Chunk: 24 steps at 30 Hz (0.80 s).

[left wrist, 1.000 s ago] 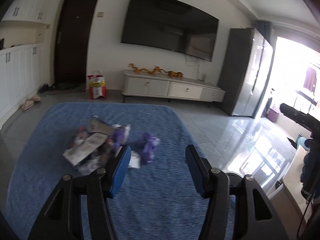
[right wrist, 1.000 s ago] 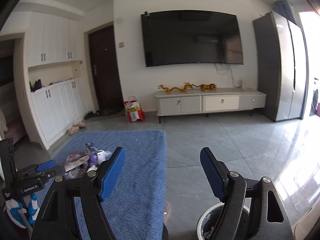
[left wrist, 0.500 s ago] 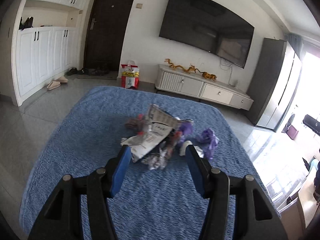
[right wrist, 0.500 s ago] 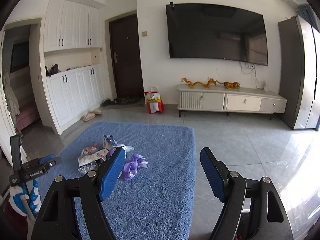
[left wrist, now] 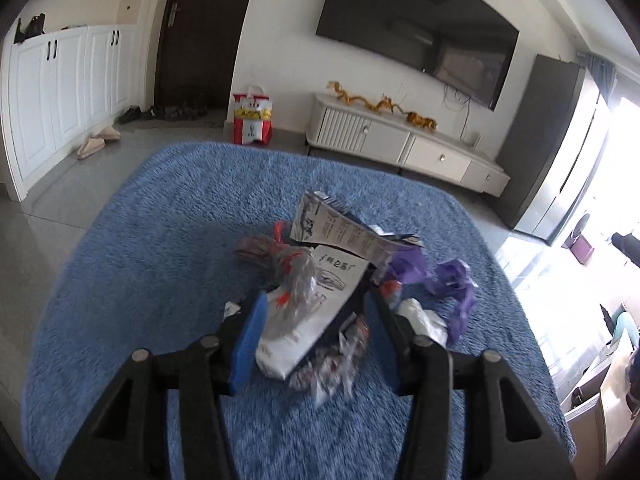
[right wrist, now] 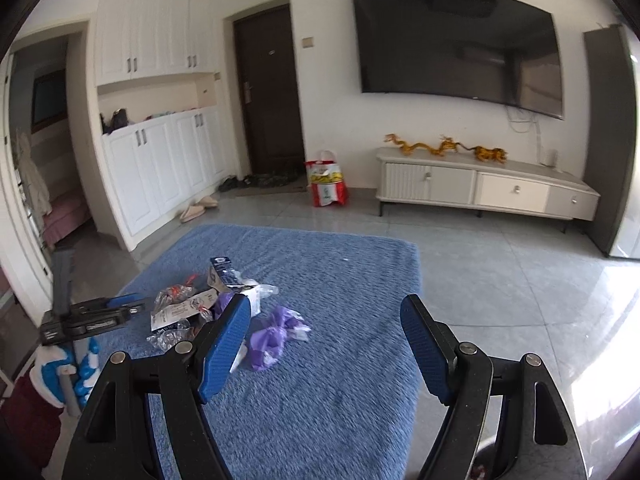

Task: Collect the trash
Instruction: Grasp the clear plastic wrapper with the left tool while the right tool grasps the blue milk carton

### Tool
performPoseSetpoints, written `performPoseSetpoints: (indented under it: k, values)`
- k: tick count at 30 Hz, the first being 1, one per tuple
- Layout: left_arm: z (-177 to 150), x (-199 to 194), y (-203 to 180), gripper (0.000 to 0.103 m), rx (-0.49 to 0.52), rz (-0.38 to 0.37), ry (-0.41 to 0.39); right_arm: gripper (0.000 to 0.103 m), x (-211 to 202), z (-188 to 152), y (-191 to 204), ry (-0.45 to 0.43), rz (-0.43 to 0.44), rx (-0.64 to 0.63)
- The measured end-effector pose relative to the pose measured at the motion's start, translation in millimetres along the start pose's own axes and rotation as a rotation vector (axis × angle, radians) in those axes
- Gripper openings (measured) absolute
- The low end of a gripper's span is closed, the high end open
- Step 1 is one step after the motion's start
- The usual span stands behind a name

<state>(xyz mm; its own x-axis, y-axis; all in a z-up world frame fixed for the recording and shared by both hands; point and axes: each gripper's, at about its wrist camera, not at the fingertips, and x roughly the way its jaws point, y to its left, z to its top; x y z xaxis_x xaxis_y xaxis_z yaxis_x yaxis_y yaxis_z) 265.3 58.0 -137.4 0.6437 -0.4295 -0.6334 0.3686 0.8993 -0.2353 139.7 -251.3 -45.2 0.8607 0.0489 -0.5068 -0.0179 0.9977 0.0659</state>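
With the left gripper (left wrist: 312, 320), jaws just narrowed but not yet clamped, straddling the white wrapper (left wrist: 308, 316) at lower centre, close fully before lifting; keep the right gripper (right wrist: 326, 344) spread.

- A heap of crumpled wrappers (left wrist: 320, 296) lies on the fluffy blue rug (left wrist: 160, 248).
- A white paper packet with black writing (left wrist: 316, 320) lies tilted on top.
- A shiny silver foil bag (left wrist: 332, 228) sticks up behind it.
- A scrunched purple plastic bag (right wrist: 268, 336) lies just beside the heap.
- Clear crinkly plastic (left wrist: 332, 364) lies at the near edge.
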Motion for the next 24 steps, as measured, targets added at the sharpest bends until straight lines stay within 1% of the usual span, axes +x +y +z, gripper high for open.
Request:
performPoseSetpoints:
  k: [3,5,7,8,10,13,19,22,24]
  values:
    - [6.1,22.4,6.2,0.04,-0.015,-0.002,0.029,0.076,29.9,9.8,10.8,0.037,0.053,-0.044]
    - [9.0,33.4,11.5,0.036,-0.032,-0.01,0.045,0.076,56.7,17.6,20.6,0.073,0.096,-0.082]
    - [11.5,44.3,16.7,0.027,-0.044,-0.017,0.062,0.076,78.4,22.9,29.5,0.102,0.137,-0.104]
    - [12.3,49.4,19.7,0.024,-0.052,-0.021,0.069,0.076,93.2,26.4,36.5,0.12,0.168,-0.117]
    - [13.1,56.1,26.5,0.016,-0.072,-0.033,0.078,0.076,115.1,29.3,49.4,0.146,0.201,-0.144]
    - [14.0,60.9,35.1,0.013,-0.101,-0.052,0.069,0.073,154.0,34.4,71.2,0.195,0.248,-0.194]
    - [16.4,59.6,50.7,0.011,-0.123,-0.077,0.029,0.065,224.9,39.3,106.8,0.315,0.33,-0.241]
    - [16.8,58.8,57.9,0.011,-0.139,-0.09,0.024,0.064,253.3,38.2,120.6,0.378,0.33,-0.285]
    - [16.9,58.1,61.3,0.011,-0.149,-0.095,0.018,0.059,270.6,31.6,130.2,0.418,0.31,-0.32]
